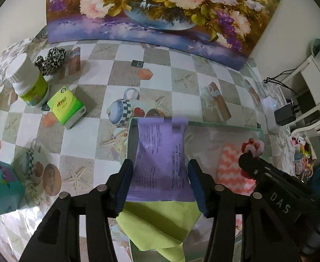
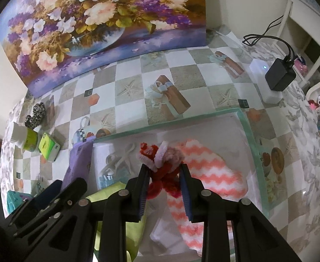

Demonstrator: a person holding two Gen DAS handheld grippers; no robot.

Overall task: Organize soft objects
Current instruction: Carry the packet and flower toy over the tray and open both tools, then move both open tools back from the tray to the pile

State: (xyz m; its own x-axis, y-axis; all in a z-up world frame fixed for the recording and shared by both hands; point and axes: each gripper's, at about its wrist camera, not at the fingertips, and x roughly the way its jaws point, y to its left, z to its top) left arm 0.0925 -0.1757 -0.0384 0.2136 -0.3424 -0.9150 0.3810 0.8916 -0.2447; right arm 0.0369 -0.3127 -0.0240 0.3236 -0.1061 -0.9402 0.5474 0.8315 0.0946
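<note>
While the left tool (image 1: 160, 183) stands about half spread, a purple pack (image 1: 160, 159) lies between its pads (image 1: 124, 185); the left pad touches the pack's side and a gap shows at the right pad. That pack leans over the tray's (image 1: 225, 124) far left rim, above a green cloth (image 1: 160, 224). The right tool (image 2: 164, 187) is narrowed, pinching a red-and-pink scrunchie (image 2: 160, 159) above a pink zigzag cloth (image 2: 212, 174) inside the tray, which sits near the desk's right edge.
</note>
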